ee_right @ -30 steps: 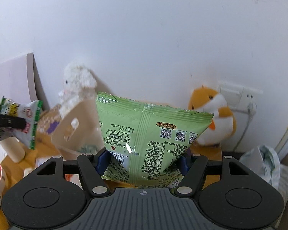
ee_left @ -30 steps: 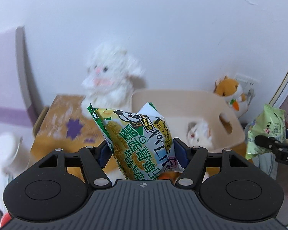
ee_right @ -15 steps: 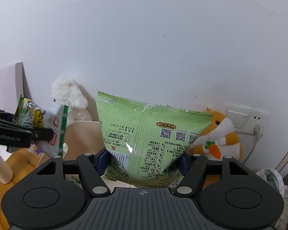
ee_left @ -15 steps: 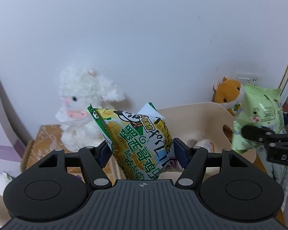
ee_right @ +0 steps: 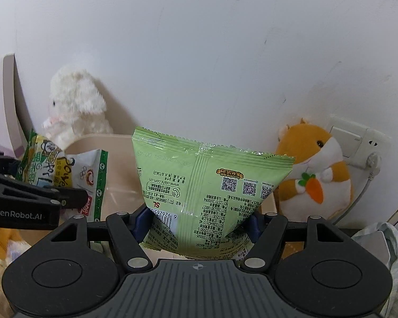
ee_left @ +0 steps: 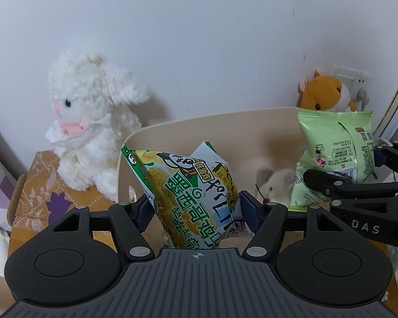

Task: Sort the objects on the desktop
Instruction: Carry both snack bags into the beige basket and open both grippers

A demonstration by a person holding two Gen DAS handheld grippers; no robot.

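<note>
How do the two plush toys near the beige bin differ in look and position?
The white plush rabbit is fluffy and all white with a pink nose; the orange plush hamster is orange and white with smoother fur.
The hamster holds a small carrot; the rabbit shows none.
The rabbit stands at the left side of the beige bin; the hamster sits behind its right end, by the wall socket.
Both are upright near the white wall.

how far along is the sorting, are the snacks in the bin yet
Not yet. Done: a small white plush already lies inside the beige bin. In hand: the left tool is shut on the panda snack bag and the right tool on the green snack bag, both held over the bin. Left: releasing both. The white rabbit and hamster sit outside the bin.
</note>
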